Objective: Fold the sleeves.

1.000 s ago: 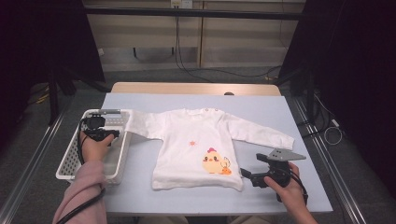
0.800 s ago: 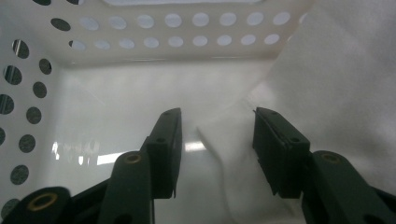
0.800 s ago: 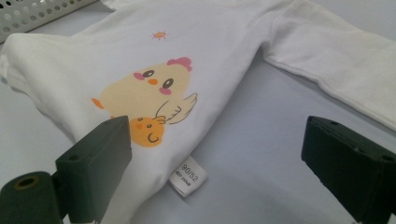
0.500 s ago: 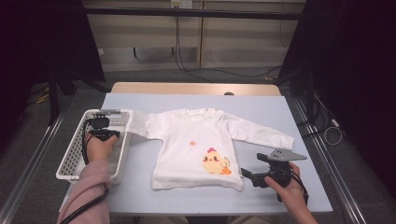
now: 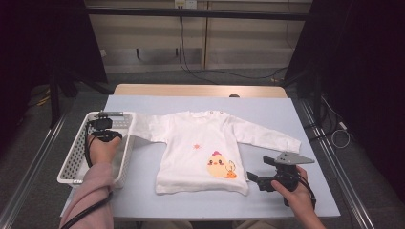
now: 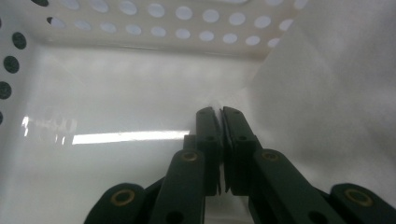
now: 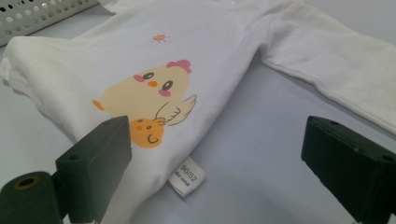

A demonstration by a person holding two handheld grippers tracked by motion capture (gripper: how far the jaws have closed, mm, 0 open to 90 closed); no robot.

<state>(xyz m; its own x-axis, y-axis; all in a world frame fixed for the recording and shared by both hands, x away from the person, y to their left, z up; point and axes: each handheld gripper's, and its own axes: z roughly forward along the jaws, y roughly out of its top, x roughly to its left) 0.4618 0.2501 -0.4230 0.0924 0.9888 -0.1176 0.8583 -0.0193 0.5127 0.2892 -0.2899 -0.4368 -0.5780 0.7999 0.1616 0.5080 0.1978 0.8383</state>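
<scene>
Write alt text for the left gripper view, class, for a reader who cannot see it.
Two black jaws of the left gripper are closed together on the edge of a white shirt sleeve, inside a white basket with round holes along its walls.

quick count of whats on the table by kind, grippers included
white long-sleeved cotton shirt with a chick print: 1
white perforated plastic basket: 1
black two-jaw grippers: 2, the left gripper in the basket at the sleeve end, the right gripper by the shirt's hem
total: 4
</scene>
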